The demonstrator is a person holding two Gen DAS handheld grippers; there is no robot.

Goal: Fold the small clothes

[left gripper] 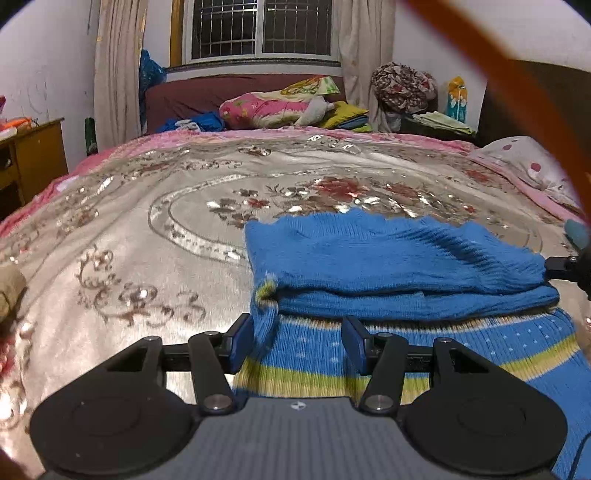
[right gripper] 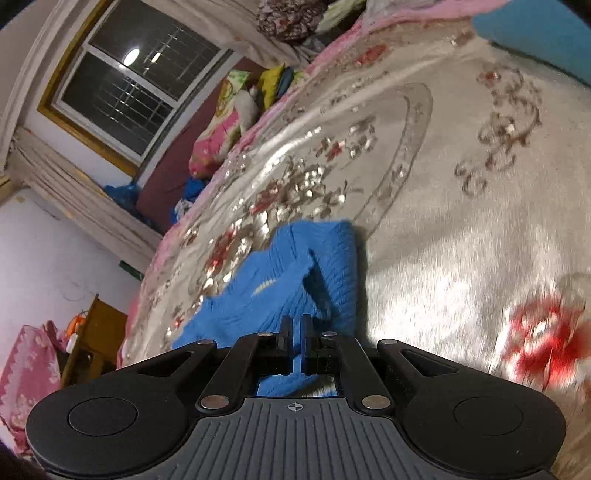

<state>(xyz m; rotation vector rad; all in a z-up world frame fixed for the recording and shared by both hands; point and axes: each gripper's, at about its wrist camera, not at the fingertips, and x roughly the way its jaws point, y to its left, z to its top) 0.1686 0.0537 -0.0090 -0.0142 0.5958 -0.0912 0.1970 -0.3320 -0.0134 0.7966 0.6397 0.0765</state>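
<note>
A blue knit sweater with yellow-green stripes and white dots lies on the flowered bedspread, its plain blue part folded over the striped part. My left gripper is open low over the striped hem; its blue pads straddle the sweater's left edge without pressing on it. My right gripper is shut on a pinch of the blue sweater, and the knit rises in a ridge toward its fingers. In the left wrist view that right gripper meets the fold's right end.
Pillows and folded bedding pile up at the headboard under a barred window. A wooden desk stands left of the bed and a dotted pillow lies at its right. An orange strap crosses the upper right.
</note>
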